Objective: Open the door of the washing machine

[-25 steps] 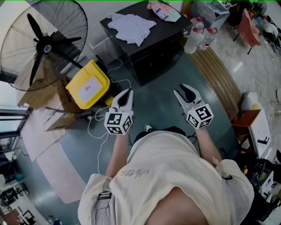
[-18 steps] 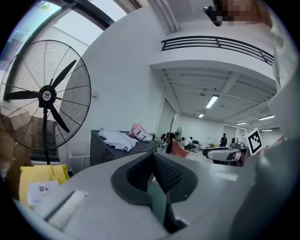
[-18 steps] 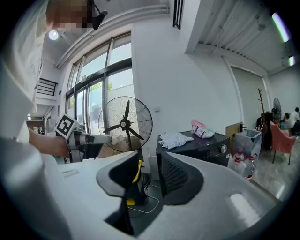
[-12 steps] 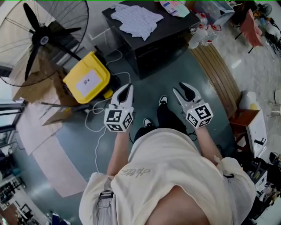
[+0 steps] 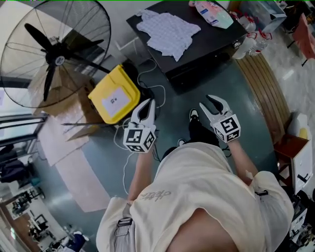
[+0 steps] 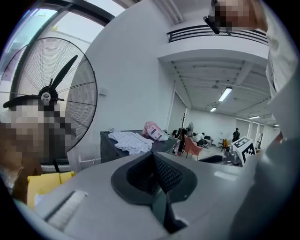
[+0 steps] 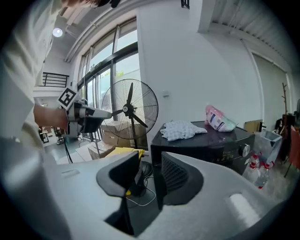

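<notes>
In the right gripper view the washing machine (image 7: 206,149) shows only its top and control strip; its lower front lies hidden behind the grey body of the right tongs (image 7: 147,165). The head view meets that front so steeply that no door can be made out. There the fan (image 5: 54,54) is clipped at the top and left edges, and the pink packet (image 5: 211,11) runs off the top. The left tongs (image 6: 153,161) cover most of the yellow bin (image 6: 44,180). The people (image 6: 236,134) in the far room are too small to tell apart. The legs (image 5: 197,132) are mostly under the shirt (image 5: 197,197).
</notes>
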{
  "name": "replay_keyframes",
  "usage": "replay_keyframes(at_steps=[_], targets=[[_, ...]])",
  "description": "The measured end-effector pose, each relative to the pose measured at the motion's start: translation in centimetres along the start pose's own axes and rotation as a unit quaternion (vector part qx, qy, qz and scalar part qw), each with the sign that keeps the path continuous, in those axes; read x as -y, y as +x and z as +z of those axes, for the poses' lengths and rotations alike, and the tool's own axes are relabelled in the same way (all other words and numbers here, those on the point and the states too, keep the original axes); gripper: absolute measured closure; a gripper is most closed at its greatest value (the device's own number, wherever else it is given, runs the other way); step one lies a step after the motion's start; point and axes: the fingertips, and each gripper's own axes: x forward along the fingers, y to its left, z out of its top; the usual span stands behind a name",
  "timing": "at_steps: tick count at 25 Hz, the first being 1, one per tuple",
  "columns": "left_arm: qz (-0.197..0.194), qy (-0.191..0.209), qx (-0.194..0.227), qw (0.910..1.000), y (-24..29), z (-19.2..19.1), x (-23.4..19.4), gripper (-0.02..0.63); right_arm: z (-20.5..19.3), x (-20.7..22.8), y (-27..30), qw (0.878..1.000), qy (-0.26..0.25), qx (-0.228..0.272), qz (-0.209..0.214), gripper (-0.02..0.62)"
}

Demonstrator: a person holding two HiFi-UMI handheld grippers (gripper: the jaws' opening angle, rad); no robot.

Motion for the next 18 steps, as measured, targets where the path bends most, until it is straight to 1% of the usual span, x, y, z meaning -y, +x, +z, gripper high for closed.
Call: replay_keyframes(at_steps=[2,5,7,9,11,13,15,18], targets=[[0.001,0.009,0.005,0.9999,2.0,1.7,-0.6,0.588,0.3,1.7,1.8,1.000,-0.003,-0.004,0.010,0.441],[0.007,0.014,0.011,0.9998,4.4,3.9,-1.4,0.588,0.4,3.9,4.2,1.000,0.007,-0.009,0.021,0.442],[0.010,0.016,0.014,0.9997,5.6,4.8,-1.8,0.588,0.4,5.2,5.6,0.999,0.014,-0.013,0.026,0.442],[0.021,0.016,0.012,0.9996,6.5,4.9,-2.7,0.587,0.6,6.2,7.1,0.999,0.020,-0.015,0.034,0.442],[0.036,0.008,0.003,0.9993,7.3,4.3,-3.9,0.588,0.8,6.8,8.4,0.999,0.021,-0.017,0.045,0.442],[0.048,-0.008,-0.005,0.9988,7.9,3.6,-4.7,0.588,0.7,7.2,9.3,0.998,0.018,-0.025,0.054,0.440],[0.052,-0.027,-0.010,0.9982,8.4,3.1,-5.3,0.588,0.4,7.6,9.7,0.998,0.020,-0.037,0.056,0.442],[0.050,-0.046,-0.010,0.9976,8.8,3.0,-6.1,0.586,-0.8,8.1,9.8,0.996,0.042,-0.060,0.049,0.441]])
